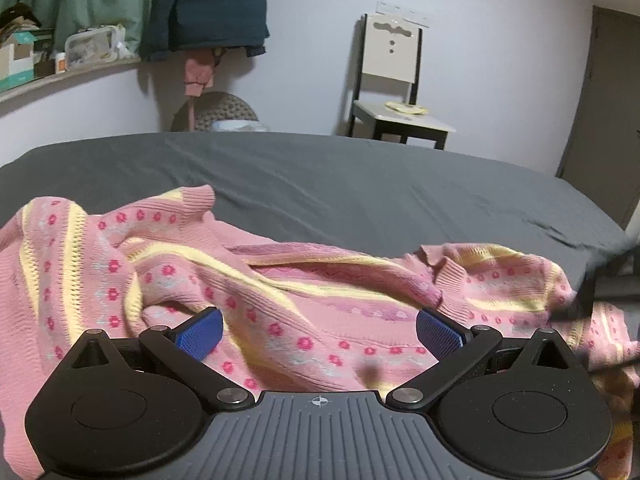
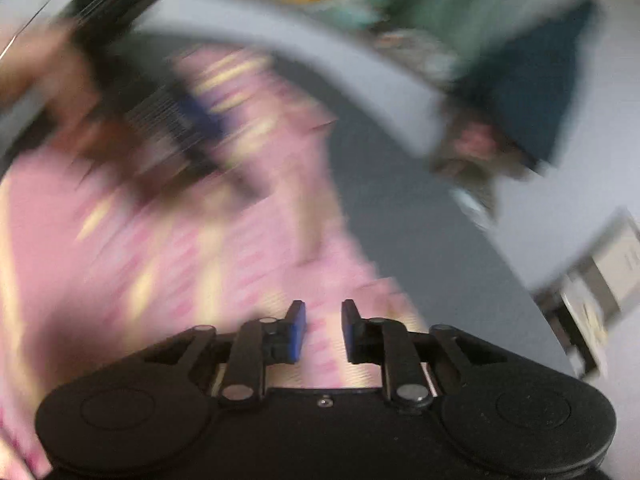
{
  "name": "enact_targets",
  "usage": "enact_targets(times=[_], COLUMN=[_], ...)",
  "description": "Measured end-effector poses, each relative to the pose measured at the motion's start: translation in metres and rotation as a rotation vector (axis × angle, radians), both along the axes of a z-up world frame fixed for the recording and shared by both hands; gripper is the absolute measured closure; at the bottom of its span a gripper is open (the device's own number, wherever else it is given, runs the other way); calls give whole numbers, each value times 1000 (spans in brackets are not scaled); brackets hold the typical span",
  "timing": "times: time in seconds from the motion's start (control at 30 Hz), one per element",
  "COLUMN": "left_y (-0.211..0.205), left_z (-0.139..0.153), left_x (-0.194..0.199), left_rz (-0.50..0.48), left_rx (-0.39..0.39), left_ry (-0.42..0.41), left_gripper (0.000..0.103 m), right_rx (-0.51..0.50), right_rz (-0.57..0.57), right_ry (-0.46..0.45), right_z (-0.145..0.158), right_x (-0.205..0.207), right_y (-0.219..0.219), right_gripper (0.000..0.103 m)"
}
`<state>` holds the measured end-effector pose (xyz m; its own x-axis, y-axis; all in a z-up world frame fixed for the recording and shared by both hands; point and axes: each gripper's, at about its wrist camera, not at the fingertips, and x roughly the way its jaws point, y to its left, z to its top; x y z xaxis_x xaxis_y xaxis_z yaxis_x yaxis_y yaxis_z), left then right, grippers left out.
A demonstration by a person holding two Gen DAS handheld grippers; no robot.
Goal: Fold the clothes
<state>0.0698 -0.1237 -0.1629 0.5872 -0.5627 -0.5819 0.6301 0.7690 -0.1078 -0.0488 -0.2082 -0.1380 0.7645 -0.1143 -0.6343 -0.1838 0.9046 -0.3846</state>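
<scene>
— Where was the sweater?

— The pink knitted sweater (image 1: 280, 292), with yellow stripes and small red flowers, lay crumpled on the bed's grey sheet (image 1: 360, 184), a ribbed cuff turned up at its far left.

— And the left gripper?

— The left gripper (image 1: 319, 334) hung low over the sweater with its blue-padded fingers (image 1: 200, 332) spread wide apart, nothing between them.

— The right one?

— The right gripper (image 2: 323, 330) showed in a badly smeared picture. Its fingers (image 2: 298, 330) stood a narrow gap apart over pink knit; I could not tell whether any cloth was caught. In the left view a dark blur sat at the sweater's right edge.

— Anything behind?

— A chair (image 1: 394, 84) against the wall, and a dark jacket (image 1: 208, 8) hanging beside green fabric.
</scene>
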Motion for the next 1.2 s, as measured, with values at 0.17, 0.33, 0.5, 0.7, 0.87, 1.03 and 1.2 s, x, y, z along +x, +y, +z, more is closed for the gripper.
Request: enact_targets(times=[0.17, 0.33, 0.5, 0.7, 0.87, 1.03, 1.2], left_y=[-4, -1, -1, -3, -3, -2, -1], left_z=[-3, -4, -5, -5, -4, -2, -1], left_x=[-4, -3, -2, -3, -4, -4, -4], left_rz=[-25, -16, -15, -18, -16, -12, -13], left_rx=[21, 25, 25, 37, 39, 38, 36], left_ry=[-6, -1, 2, -4, -6, -12, -9], left_gripper=[0, 0, 0, 0, 0, 0, 0], right_rx=[206, 467, 431, 261, 76, -109, -258], right_rz=[-293, -398, -293, -187, -211, -234, -252], right_ry=[103, 168, 234, 249, 257, 264, 251], right_z=[2, -10, -17, -17, -20, -23, -21], right_x=[27, 14, -2, -1, -10, -18, -25], right_y=[-92, -147, -128, -92, -94, -96, -98], right_gripper=[80, 69, 49, 93, 95, 95, 75])
